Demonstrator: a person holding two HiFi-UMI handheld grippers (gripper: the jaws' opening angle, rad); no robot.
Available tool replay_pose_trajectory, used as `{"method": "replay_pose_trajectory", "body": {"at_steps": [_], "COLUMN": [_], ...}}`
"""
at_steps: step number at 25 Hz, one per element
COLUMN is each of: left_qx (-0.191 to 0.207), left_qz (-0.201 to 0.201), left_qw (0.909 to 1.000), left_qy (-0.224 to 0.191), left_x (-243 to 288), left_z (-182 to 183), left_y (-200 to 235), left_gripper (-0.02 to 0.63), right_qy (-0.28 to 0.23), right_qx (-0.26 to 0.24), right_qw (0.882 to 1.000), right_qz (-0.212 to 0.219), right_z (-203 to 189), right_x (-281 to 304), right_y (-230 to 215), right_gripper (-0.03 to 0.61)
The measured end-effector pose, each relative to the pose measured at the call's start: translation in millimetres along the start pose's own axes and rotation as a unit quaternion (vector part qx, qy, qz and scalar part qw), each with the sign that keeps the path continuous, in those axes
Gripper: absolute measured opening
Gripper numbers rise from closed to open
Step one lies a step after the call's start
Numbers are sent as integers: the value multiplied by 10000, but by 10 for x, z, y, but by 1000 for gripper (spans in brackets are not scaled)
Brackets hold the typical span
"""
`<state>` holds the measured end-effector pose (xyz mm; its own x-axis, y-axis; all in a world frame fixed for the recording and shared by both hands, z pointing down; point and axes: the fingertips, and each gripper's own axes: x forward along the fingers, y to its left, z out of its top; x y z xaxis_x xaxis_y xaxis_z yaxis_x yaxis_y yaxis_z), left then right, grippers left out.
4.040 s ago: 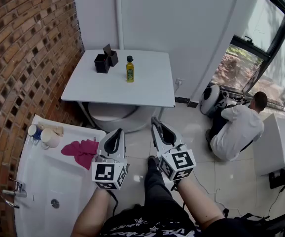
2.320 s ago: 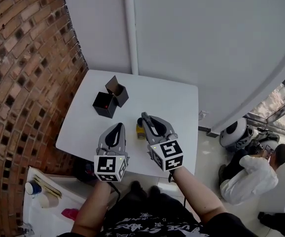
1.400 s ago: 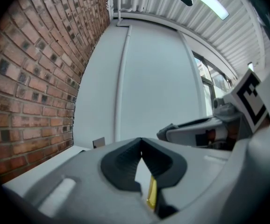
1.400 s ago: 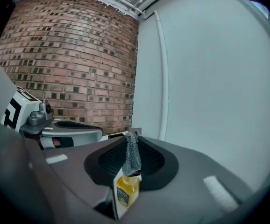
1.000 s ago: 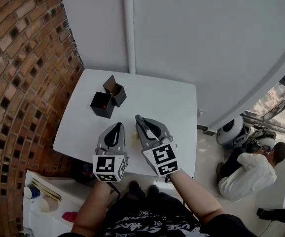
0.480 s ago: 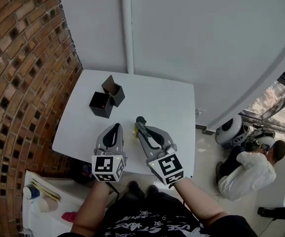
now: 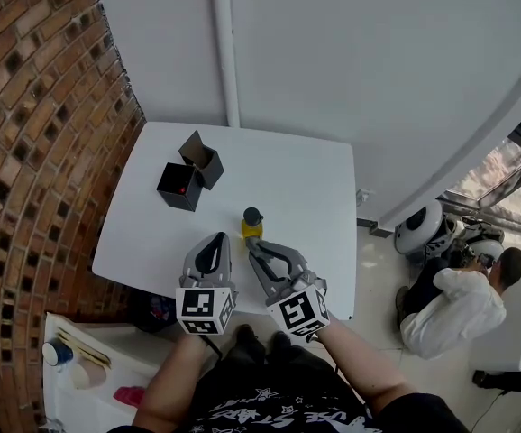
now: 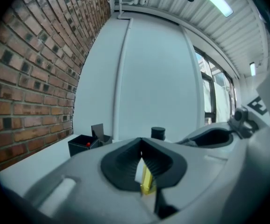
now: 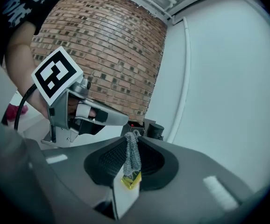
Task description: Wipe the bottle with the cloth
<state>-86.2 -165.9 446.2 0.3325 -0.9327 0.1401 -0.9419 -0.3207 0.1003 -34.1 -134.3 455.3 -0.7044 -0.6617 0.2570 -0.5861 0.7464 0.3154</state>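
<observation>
A small yellow bottle with a black cap stands up on the white table. From the head view it is just past the tip of the right gripper, and the left gripper is beside it. Two black boxes sit well away, near the brick wall. The head view does not show what the jaws hold. The right gripper view does: its jaws are pressed together on a thin strip of grey cloth, and the yellow bottle peeks out under it. The left gripper view shows its jaws closed tip to tip with nothing held. Only the bottle shows through the small gap, with its cap above the jaws.
</observation>
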Motion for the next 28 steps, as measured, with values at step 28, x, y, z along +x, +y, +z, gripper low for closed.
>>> {"method": "replay_pose_trajectory", "body": {"at_steps": [28], "left_qx": [48], "left_qz": [238], "left_qw": [9982], "left_qy": [545], "left_x": [34], "left_z": [-423], "left_y": [128], "left_gripper": [5], "right_qy": [416], "right_qx": [-137], "right_qw": [9982], "right_qz": [420], "right_z": [-657], "right_x": [350], "right_y": [152], "right_gripper": [63]}}
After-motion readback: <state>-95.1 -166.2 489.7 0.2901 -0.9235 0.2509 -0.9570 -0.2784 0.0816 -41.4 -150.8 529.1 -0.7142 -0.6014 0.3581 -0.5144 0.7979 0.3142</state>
